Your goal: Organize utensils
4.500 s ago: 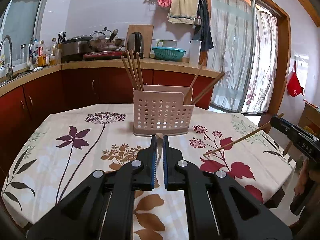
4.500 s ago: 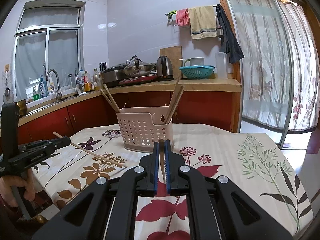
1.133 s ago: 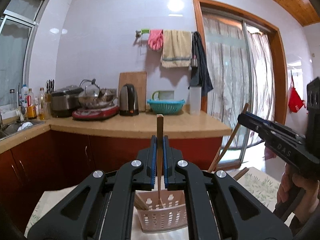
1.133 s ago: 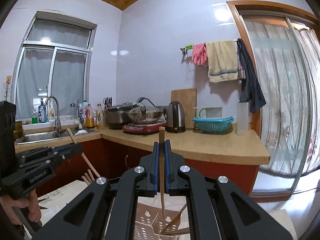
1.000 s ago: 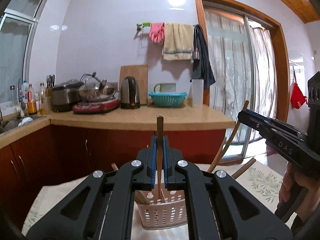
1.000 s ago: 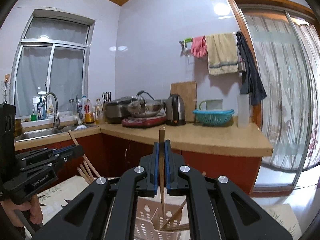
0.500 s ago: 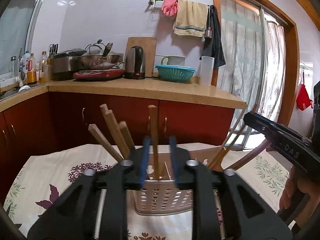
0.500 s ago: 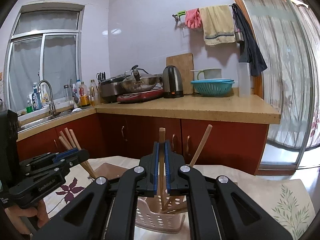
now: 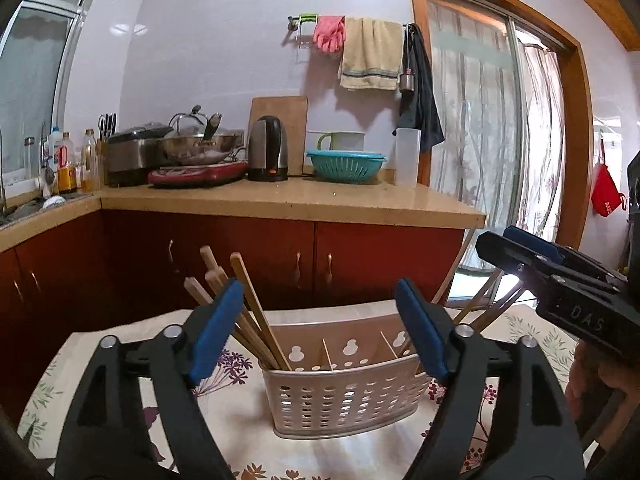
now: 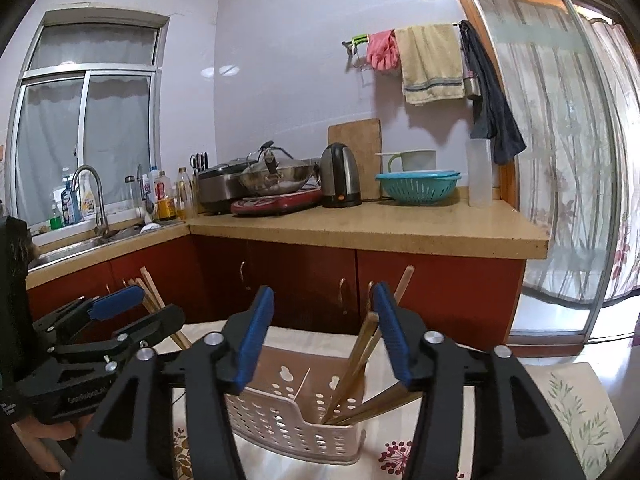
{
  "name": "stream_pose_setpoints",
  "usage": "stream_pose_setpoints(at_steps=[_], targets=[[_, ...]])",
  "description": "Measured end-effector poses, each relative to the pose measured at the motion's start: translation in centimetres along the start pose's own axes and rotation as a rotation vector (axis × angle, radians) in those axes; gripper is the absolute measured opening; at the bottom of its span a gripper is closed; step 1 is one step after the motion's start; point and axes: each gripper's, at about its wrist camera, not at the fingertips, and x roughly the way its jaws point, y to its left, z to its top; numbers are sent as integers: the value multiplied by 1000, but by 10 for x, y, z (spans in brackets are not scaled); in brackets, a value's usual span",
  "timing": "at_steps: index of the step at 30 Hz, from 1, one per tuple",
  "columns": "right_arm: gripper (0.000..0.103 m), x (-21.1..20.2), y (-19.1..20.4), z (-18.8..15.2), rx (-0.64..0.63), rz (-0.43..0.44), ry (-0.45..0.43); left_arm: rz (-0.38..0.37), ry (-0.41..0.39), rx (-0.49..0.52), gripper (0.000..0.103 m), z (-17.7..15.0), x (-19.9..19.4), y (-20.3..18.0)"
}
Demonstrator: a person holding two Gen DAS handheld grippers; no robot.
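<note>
So both went loose over the basket [image 9: 344, 396] on the desk [image 9: 240, 420]: my left gripper [image 9: 320, 328] was spreading, nothing between its jaws, chopsticks [image 9: 244, 304] leaning in the end slot; my right gripper [image 10: 322, 336] was opening too, its chopsticks [image 10: 360, 356] resting inside

Leaning chopsticks [image 9: 256, 316] crowding basket [image 9: 344, 400] ends
</note>
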Motion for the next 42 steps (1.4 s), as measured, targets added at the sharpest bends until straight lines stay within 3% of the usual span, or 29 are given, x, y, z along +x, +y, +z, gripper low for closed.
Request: stream_pose_setpoints(at_steps=[13,31,42], targets=[[83,-41,8,9,0,-95,-31,109,-57,3,93,9,-52,0],[85,-120,32,-11,6,-146,2,195,-41,-41,98,-17,-152,-10],[86,-152,41,-16,1,-151,-19,208,-39,-51,99,-21,-182,-16]])
